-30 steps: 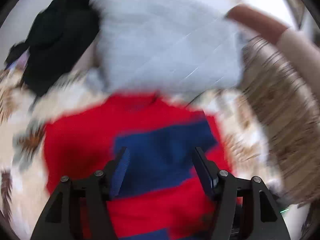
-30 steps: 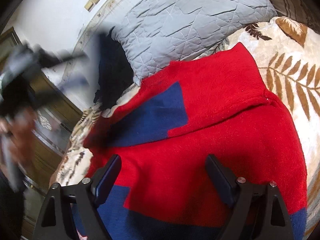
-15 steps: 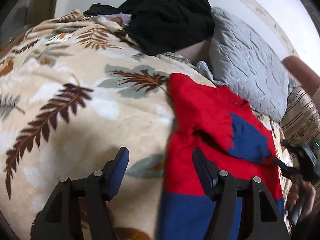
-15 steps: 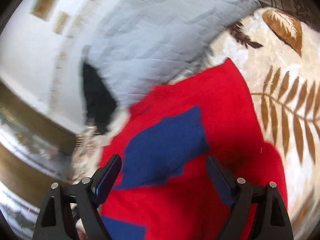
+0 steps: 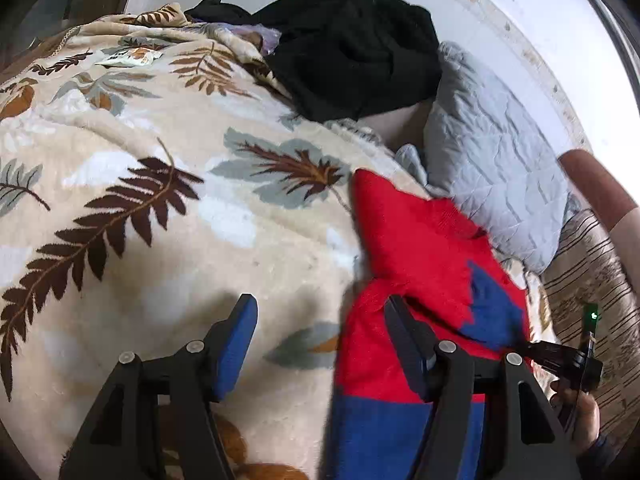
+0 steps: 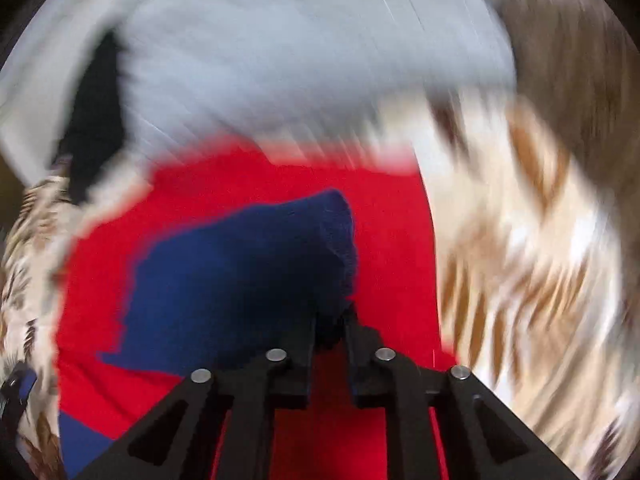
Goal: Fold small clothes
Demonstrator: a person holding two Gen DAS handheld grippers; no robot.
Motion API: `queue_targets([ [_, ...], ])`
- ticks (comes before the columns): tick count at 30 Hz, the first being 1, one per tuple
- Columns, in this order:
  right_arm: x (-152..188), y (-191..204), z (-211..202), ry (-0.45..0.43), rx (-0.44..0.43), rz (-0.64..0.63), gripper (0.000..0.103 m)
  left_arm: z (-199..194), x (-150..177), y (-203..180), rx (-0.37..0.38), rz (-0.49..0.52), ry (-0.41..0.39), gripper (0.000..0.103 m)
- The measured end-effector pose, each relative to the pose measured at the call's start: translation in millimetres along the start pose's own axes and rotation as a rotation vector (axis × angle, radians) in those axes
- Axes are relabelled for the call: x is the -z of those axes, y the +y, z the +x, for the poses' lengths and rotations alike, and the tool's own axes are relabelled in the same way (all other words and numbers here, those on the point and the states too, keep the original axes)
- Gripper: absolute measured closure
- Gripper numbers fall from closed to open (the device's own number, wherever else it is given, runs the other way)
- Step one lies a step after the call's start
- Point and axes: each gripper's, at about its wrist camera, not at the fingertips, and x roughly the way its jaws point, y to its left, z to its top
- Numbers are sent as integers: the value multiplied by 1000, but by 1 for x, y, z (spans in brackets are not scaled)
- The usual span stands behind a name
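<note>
A red sweater with navy blue blocks lies on a leaf-patterned blanket, its sleeve folded across the body. My left gripper hovers open over the sweater's left edge, one finger above the blanket and the other above the red knit, holding nothing. My right gripper is closing, its jaws nearly together with the navy sleeve end bunched between the pads. The left wrist view shows that gripper at the sweater's right side, at the blue patch. The right wrist view is blurred by motion.
A grey quilted pillow lies just beyond the sweater, with a heap of black clothes behind it. A striped cushion sits at the right. A person's hand holds the right gripper. A small packet rests on the far blanket.
My right gripper tipped down and its jaws closed from wide apart onto the navy sleeve end. My left gripper swung over to the sweater's left edge, then stayed there, still open.
</note>
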Motion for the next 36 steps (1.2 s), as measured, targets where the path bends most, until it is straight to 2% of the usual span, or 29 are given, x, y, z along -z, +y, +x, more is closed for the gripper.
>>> queue_targets([
  [1, 4, -9, -3, -43, -51, 35, 84, 1, 1, 0, -6, -1, 3, 36],
  [2, 5, -13, -10, -79, -76, 43, 71, 1, 0, 1, -6, -8, 5, 36],
  [3, 6, -14, -16, -78, -95, 43, 31, 2, 0, 1, -3, -12, 6, 36],
  [4, 5, -14, -21, -82, -135, 47, 17, 3, 0, 0, 0, -12, 5, 36],
  [5, 3, -15, -34, -111, -175, 59, 13, 4, 1, -2, -2, -5, 2, 36],
  [8, -2, -18, -58, -178, -217, 112, 13, 8, 5, -8, -21, 30, 6, 36],
  [10, -8, -19, -68, -211, -374, 150, 13, 11, 7, -11, -19, 39, 13, 36],
  [12, -11, -16, -58, -176, -532, 141, 13, 14, 8, -13, -20, 52, 21, 36],
  [13, -13, -15, -46, -150, -576, 131, 13, 15, 9, -15, -22, 59, 22, 36],
  [14, -14, -15, -34, -127, -580, 124, 13, 15, 9, -16, -23, 64, 23, 36],
  [15, -15, -17, -12, -77, -543, 128, 14, 15, 10, -17, -22, 70, 25, 36],
  [16, -15, -30, 19, 8, -490, 203, 18, 15, 10, -17, -22, 73, 27, 36],
  [17, -11, -49, 23, -7, -547, 318, 26, 15, 10, -16, -24, 72, 28, 36],
  [18, -9, -55, 14, -28, -588, 364, 26, 15, 10, -15, -22, 66, 28, 36],
  [21, -5, -47, -18, -105, -644, 273, 24, 18, 9, -17, 5, 50, 41, 36],
  [23, -6, -40, -8, -74, -576, 206, 21, 20, 13, -20, -2, 81, 47, 36],
  [24, -4, -44, 10, -7, -511, 204, 26, 21, 15, -21, -12, 101, 51, 36],
  [25, 0, -58, 16, -5, -551, 292, 31, 22, 17, -21, -23, 116, 50, 36],
  [26, 3, -64, 4, -25, -562, 338, 33, 22, 20, -20, -30, 123, 59, 36],
  [27, 5, -63, -13, -43, -560, 319, 31, 18, 22, -20, -36, 131, 60, 36],
  [29, 17, -59, -45, -82, -569, 239, 31, 6, 27, -26, -34, 162, 74, 36],
  [31, 45, -65, -82, -104, -582, 177, 31, -11, 34, -32, -2, 187, 95, 36],
  [33, 76, -75, -101, -86, -553, 129, 30, -34, 48, -36, 42, 200, 111, 36],
  [34, 102, -87, -112, -63, -524, 116, 30, -45, 57, -37, 53, 211, 128, 36],
  [36, 134, -103, -114, -22, -510, 136, 30, -69, 80, -37, 71, 224, 162, 36],
])
